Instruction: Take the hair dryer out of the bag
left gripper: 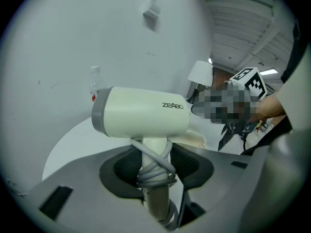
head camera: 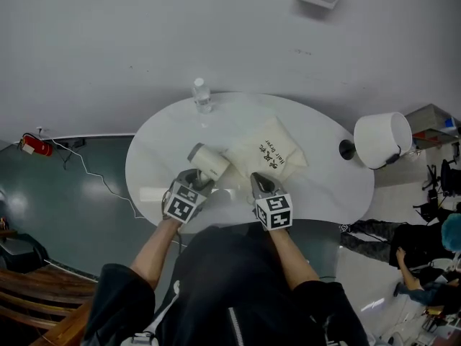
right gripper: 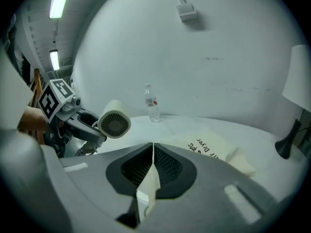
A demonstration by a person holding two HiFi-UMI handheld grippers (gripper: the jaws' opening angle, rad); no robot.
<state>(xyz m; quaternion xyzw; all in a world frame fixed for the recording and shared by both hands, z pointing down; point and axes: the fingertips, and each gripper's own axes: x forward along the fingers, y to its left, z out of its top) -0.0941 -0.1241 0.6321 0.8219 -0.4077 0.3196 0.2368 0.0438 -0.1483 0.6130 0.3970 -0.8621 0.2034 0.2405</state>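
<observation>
Left hand-held gripper (left gripper: 156, 171) clamping hair dryer (left gripper: 141, 113), outside bag (head camera: 266, 153)

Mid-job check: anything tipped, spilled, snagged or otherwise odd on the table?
Nothing spilled or tipped: the bottle stands upright and the bag lies on the table. One small oddity: the left gripper clamps the dryer by its handle over the wound cord, pinching it. The right gripper holds a bag edge.

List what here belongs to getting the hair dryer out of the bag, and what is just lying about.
In the job: hair dryer, its handle clamped by the left gripper; cloth bag, its fabric pinched by the right gripper.
Lying about: water bottle, white lamp, both on the round table.
</observation>
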